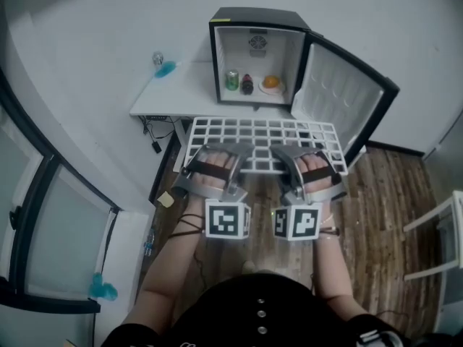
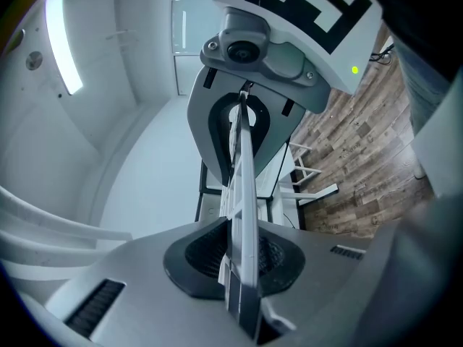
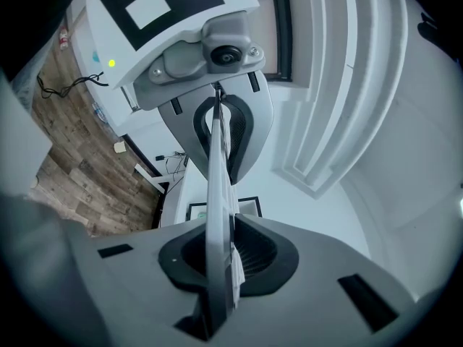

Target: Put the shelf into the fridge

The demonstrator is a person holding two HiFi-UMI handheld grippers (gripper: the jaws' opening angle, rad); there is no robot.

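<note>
Left gripper and right gripper — the fingers of each clamped on the near edge of the white grid shelf, held level in the air. Beyond it, the open fridge stands on the white surface — green can and dark bottle inside.

The fridge is standing open, its upper cavity lying free. A green can, a dark bottle and an orange item (all along the floor inside) are filling the bottom. The door is hanging open rightward, hemming that side; the shelf is spanning the approach in front.
</note>
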